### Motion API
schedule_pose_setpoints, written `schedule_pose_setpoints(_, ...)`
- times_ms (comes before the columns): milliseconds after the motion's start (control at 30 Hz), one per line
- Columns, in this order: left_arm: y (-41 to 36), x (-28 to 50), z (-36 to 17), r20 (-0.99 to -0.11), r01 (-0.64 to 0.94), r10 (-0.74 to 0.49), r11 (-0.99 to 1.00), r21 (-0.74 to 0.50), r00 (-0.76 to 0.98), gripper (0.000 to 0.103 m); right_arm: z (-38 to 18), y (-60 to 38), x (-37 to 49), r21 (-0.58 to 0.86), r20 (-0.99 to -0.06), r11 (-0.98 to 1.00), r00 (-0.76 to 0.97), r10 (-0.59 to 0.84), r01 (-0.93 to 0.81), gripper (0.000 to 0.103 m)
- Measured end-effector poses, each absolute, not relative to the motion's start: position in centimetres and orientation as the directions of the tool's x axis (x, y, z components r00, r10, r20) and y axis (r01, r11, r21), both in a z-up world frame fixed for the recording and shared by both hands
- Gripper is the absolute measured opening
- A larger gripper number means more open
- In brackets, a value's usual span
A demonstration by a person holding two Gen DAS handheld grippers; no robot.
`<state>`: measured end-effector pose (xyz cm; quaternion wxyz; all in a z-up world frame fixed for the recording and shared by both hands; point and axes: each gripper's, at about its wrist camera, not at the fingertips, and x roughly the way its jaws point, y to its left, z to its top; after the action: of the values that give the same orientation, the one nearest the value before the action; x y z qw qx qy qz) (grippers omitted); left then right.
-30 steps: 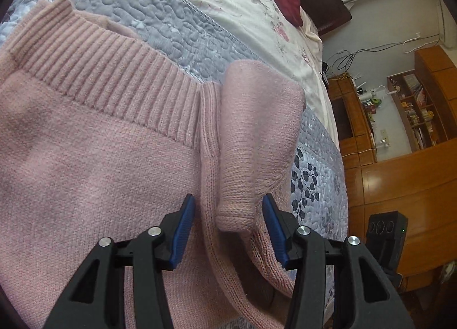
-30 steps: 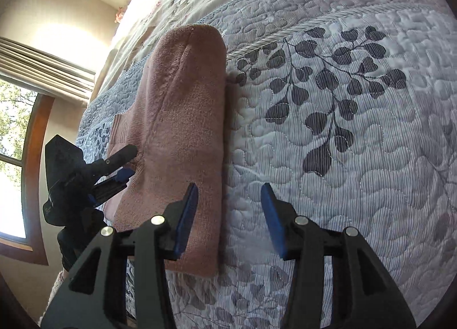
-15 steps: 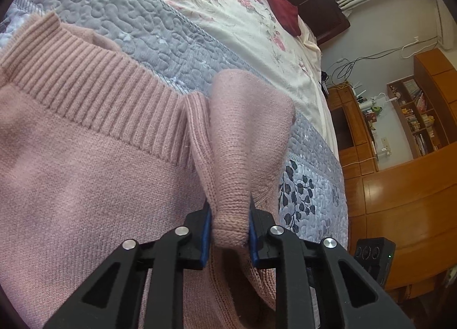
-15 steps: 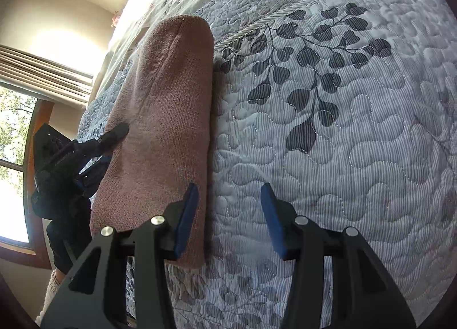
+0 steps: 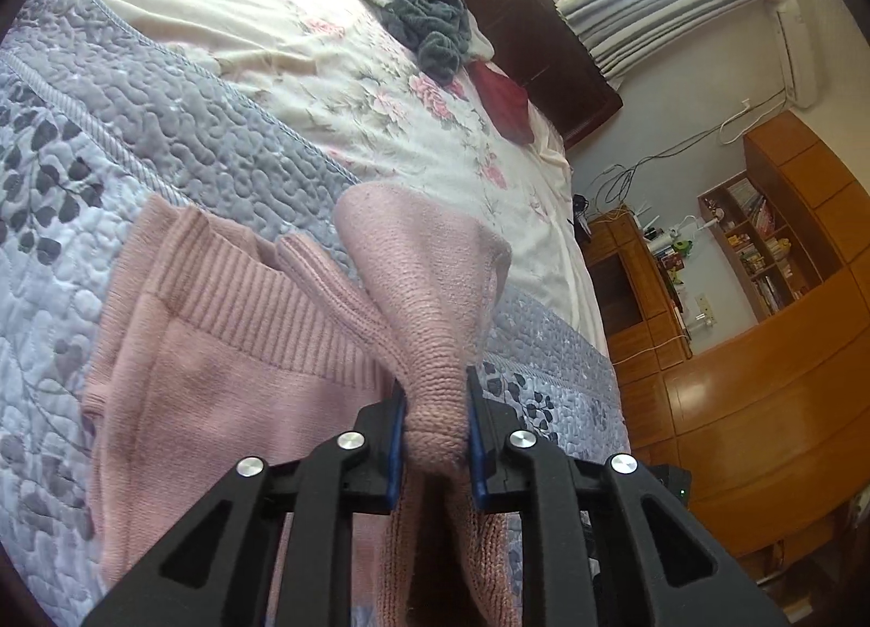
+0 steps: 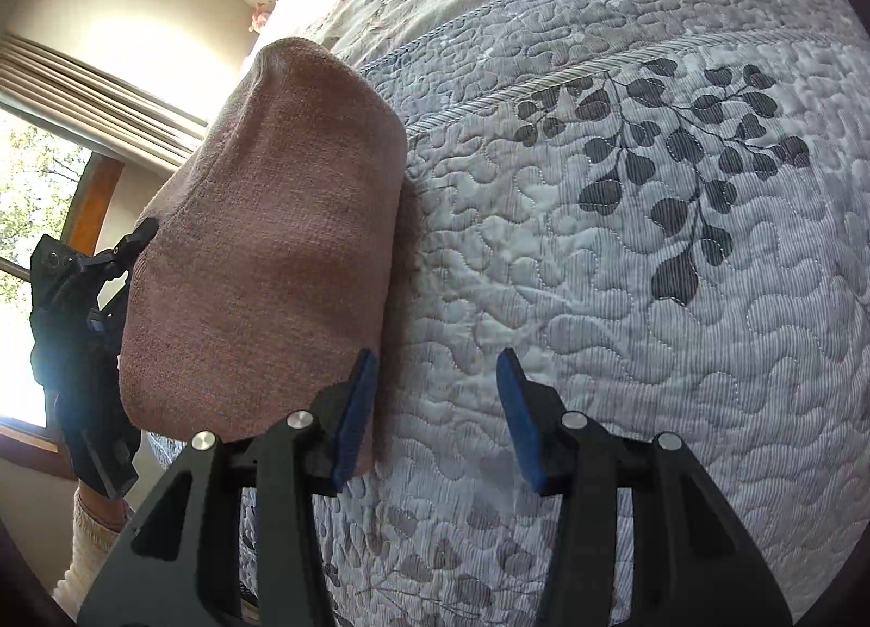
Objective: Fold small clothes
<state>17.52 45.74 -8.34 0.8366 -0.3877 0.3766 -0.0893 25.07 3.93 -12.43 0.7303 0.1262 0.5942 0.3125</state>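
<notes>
On the bed point(image 5: 179, 99), one grey quilt point(image 6: 625, 300) with dark leaf prints covers the near part, and a cream floral sheet point(image 5: 348, 83) shows beyond it. One pink sweater point(image 5: 228, 371) lies on the quilt, its ribbed hem facing the sheet. One fold of the sweater is lifted off the quilt and stands up in a cone, seen in the right wrist view as a tall pink flap point(image 6: 272, 246).

Farther up the bed lie two more pieces of cloth: one dark green heap point(image 5: 429, 23) and, just beside it, one dark red piece point(image 5: 503, 102). Wooden cabinets point(image 5: 772, 371) and one bookshelf point(image 5: 756, 241) stand past the bed's edge.

There are two claws. The left claw point(image 5: 435, 442) is clamped on the bunched end of the lifted fold, its blue pads pressing the knit from both sides. The right claw point(image 6: 435, 420) has its fingers spread apart and grips nothing; it is over bare quilt, its left pad point(image 6: 356, 415) just beside the edge of the raised flap. From the right wrist view, the left claw point(image 6: 117, 260) shows behind the flap, with a pale sleeve point(image 6: 92, 545) below it.
</notes>
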Motion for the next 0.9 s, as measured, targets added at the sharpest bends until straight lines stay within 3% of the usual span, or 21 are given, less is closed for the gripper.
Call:
schedule_pose_setpoints(267, 54.4, 15.5, -11.9, -0.636, -0.277, -0.353, 0.682, -0.677, 0.686, 0.018, -11.8, 8.3, 24.1, 0.544, -0.792, 0.747, 0.059, 0.608, -0.382, 0.049)
schedule_pose_setpoints(533, 55.6, 15.7, -18.3, -0.721, -0.357, -0.320, 0.703, -0.616, 0.615, 0.019, -12.8, 12.1, 21.9, 0.538, -0.804, 0.725, -0.002, 0.595, -0.431, 0.050)
schedule_pose_setpoints(800, 55.6, 12.1, -15.4, -0.710, -0.344, -0.296, 0.716, -0.608, 0.640, 0.026, -14.2, 14.9, 20.5, 0.541, -0.809, 0.707, -0.051, 0.586, -0.456, 0.053)
schedule_pose_setpoints(900, 54.3, 9.4, -14.1, -0.724, -0.310, -0.292, 0.758, -0.574, 0.625, 0.036, -14.5, 15.2, 20.2, 0.557, -0.800, 0.701, -0.063, 0.596, -0.445, 0.055)
